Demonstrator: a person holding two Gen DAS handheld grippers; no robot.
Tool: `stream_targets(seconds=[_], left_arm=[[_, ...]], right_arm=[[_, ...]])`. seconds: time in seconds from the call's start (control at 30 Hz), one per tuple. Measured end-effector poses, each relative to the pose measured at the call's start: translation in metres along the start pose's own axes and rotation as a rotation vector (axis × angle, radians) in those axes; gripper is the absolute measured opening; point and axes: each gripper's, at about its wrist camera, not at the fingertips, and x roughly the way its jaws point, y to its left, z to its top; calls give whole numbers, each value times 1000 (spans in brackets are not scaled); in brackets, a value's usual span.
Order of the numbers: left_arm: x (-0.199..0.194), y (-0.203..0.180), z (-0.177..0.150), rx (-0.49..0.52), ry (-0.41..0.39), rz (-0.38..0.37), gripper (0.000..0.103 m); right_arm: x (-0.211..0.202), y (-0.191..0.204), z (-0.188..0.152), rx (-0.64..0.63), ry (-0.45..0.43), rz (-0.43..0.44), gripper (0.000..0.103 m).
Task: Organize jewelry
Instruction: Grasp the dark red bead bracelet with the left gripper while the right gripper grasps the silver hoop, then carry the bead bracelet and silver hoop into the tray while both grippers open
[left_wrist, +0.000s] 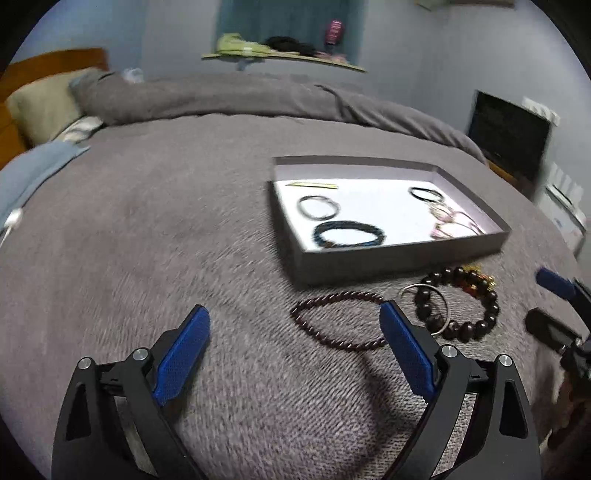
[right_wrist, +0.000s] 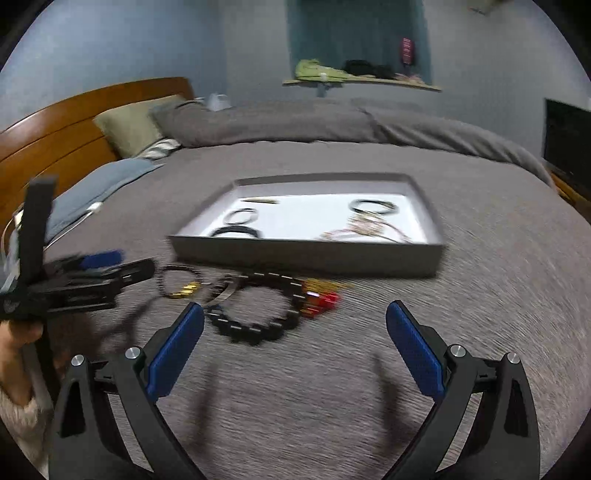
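Observation:
A grey shallow box lies on the bed and holds several bracelets, among them a dark braided one and a pink chain. In front of it on the blanket lie a thin brown bead bracelet, a large dark bead bracelet with red and gold charms, and a silver bangle. My left gripper is open and empty above the blanket, its right finger by the thin bracelet. My right gripper is open and empty, near the large bead bracelet.
The grey blanket covers the bed. Pillows and a wooden headboard stand at the far left. A shelf with clothes hangs on the back wall. A dark screen stands at the right.

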Motion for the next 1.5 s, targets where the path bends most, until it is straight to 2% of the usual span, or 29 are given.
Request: stream_targets(seconds=[0.1, 0.13, 0.17, 0.23, 0.3, 0.33, 0.4, 0.43, 0.47, 0.53, 0.63, 0.8, 1.03, 1.37, 1.5], left_arm=[[9, 1, 5, 25, 43, -80, 86], [14, 1, 4, 27, 63, -92, 77], [22, 0, 3, 32, 94, -93, 69], [32, -4, -1, 58, 127, -63, 64], [35, -6, -1, 78, 128, -64, 63], [36, -6, -1, 82, 129, -67, 57], [41, -4, 0, 84, 148, -64, 43], [43, -3, 0, 82, 159, -72, 33], [43, -1, 0, 83, 162, -77, 19], [42, 0, 0, 93, 164, -69, 10], [38, 3, 0, 97, 156, -68, 8], [33, 16, 1, 58, 140, -28, 6], [32, 21, 0, 49, 136, -6, 6], [22, 21, 0, 50, 100, -27, 6], [4, 21, 3, 46, 33, -39, 6]], right_arm=[[12, 21, 3, -84, 22, 33, 88], [18, 26, 4, -107, 36, 32, 84], [21, 30, 4, -116, 46, 33, 82], [33, 34, 6, -121, 71, 42, 77], [42, 37, 7, -121, 100, 52, 72], [45, 38, 7, -125, 109, 56, 68], [53, 44, 6, -147, 138, 65, 67], [57, 47, 6, -161, 149, 71, 67], [59, 49, 5, -170, 153, 71, 67], [65, 53, 8, -187, 155, 63, 67], [73, 55, 11, -192, 164, 49, 67], [80, 54, 10, -192, 192, 47, 65], [91, 58, 15, -208, 202, 23, 49], [67, 42, 15, -145, 127, 38, 49], [54, 33, 21, -119, 86, 51, 49]])
